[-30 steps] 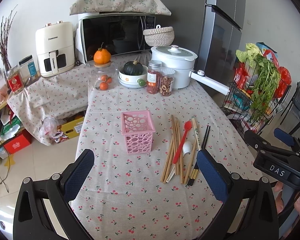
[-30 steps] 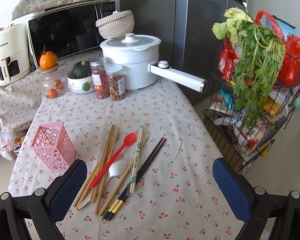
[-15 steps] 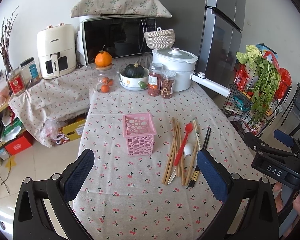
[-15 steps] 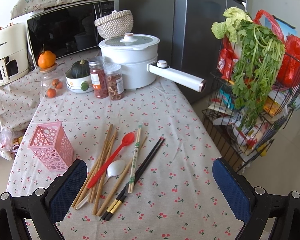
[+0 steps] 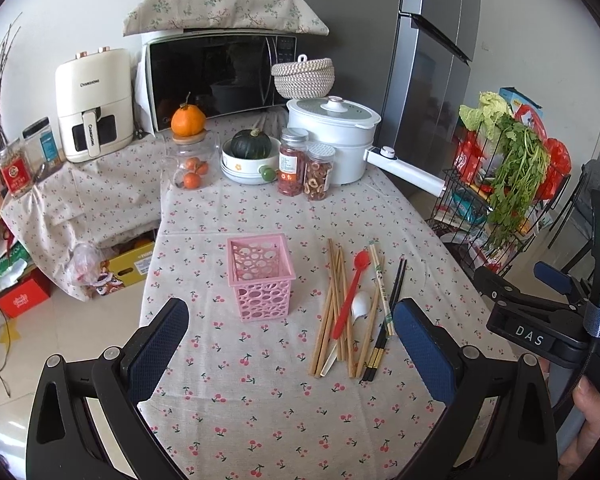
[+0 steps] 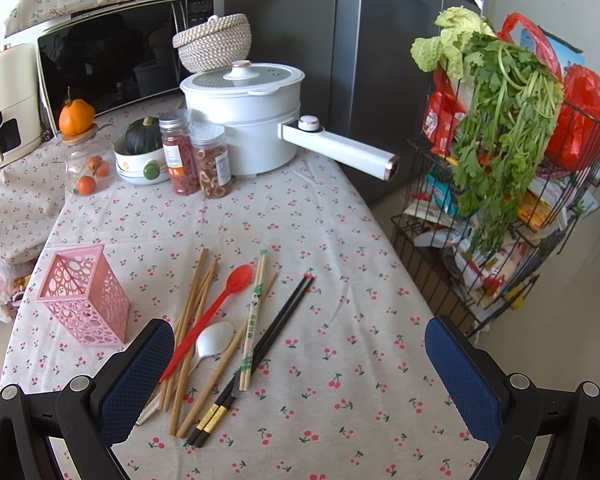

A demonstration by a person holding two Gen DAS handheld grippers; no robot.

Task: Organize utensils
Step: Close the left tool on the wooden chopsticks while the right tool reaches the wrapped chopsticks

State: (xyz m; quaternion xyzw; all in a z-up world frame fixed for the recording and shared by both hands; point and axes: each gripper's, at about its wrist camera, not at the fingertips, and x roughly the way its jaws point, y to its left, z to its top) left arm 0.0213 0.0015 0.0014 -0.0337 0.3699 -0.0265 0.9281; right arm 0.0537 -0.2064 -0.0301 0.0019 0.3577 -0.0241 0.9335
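Left wrist view: left gripper (image 5: 290, 354) hovers over the desk (image 5: 260, 420), jaws wide and empty, pink holder (image 5: 260, 276) upright ahead, beside the utensil pile.

Right wrist view: right gripper (image 6: 300, 376), jaws wide, empty, above the red spoon (image 6: 216, 310) and black chopsticks (image 6: 260, 354). Best single out one piece, pinching mid-shaft.

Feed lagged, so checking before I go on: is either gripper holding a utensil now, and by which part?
Nothing is held. Left gripper and right gripper both have jaws wide apart above the tablecloth; the utensils still lie loose beside the pink holder.
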